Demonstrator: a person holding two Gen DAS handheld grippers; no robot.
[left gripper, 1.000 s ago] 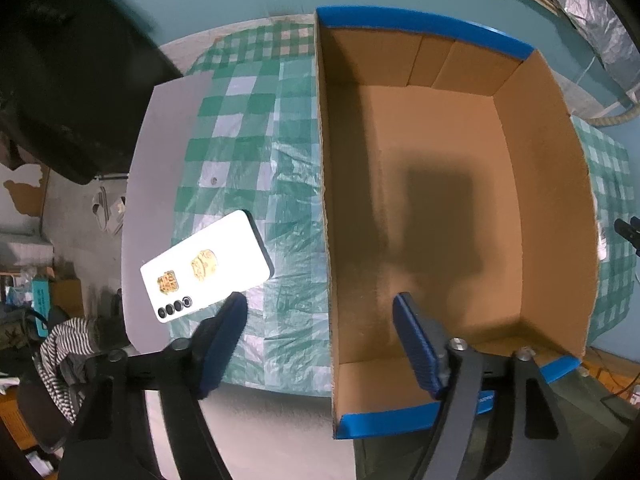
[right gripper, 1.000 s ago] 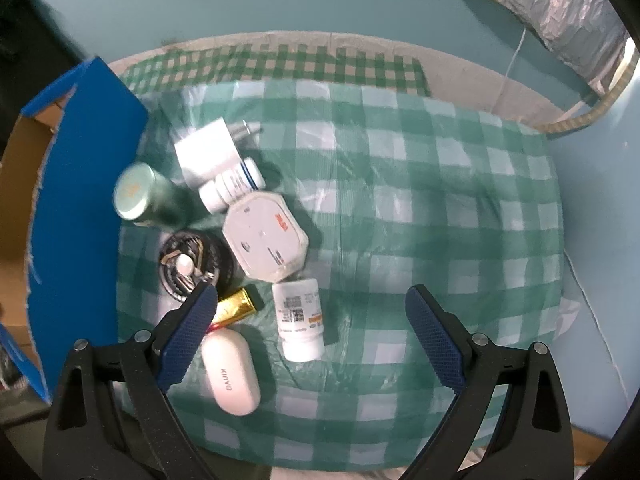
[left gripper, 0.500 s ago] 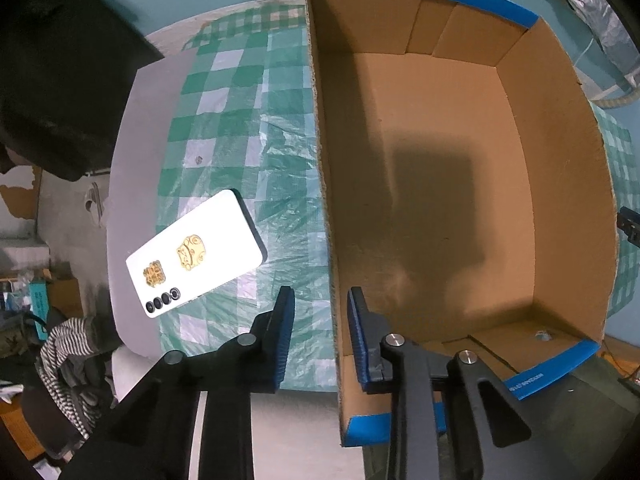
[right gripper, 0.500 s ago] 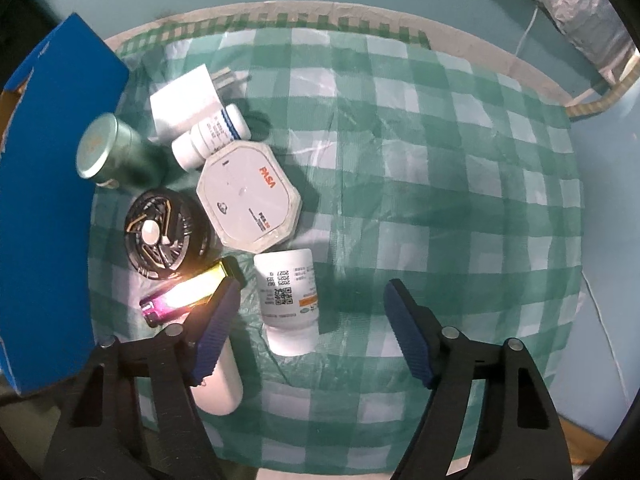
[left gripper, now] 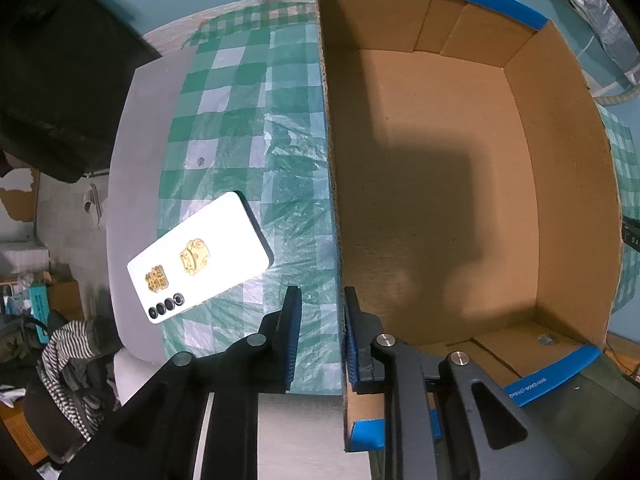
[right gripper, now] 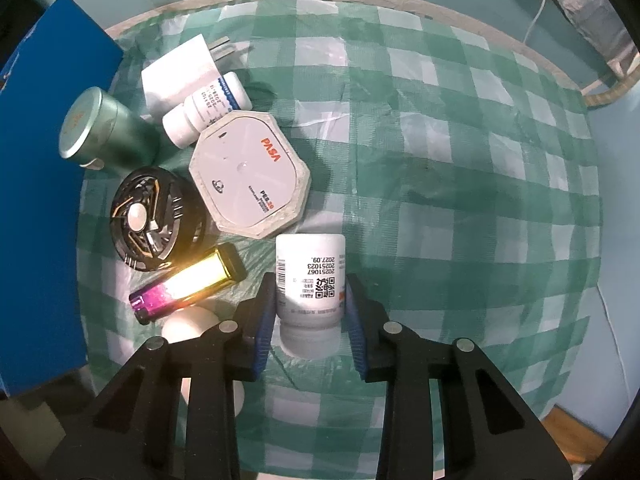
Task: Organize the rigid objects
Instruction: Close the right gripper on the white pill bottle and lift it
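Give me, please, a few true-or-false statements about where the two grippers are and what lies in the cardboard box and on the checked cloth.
1. The right gripper has its fingers on either side of the lying white pill bottle with the QR label. True.
2. The brown cardboard box with blue tape edges holds several bottles. False: nothing shows inside it.
3. The left gripper straddles the box's wall. True.
4. The white phone with gold stickers lies inside the box. False: it lies outside, on the green checked cloth.
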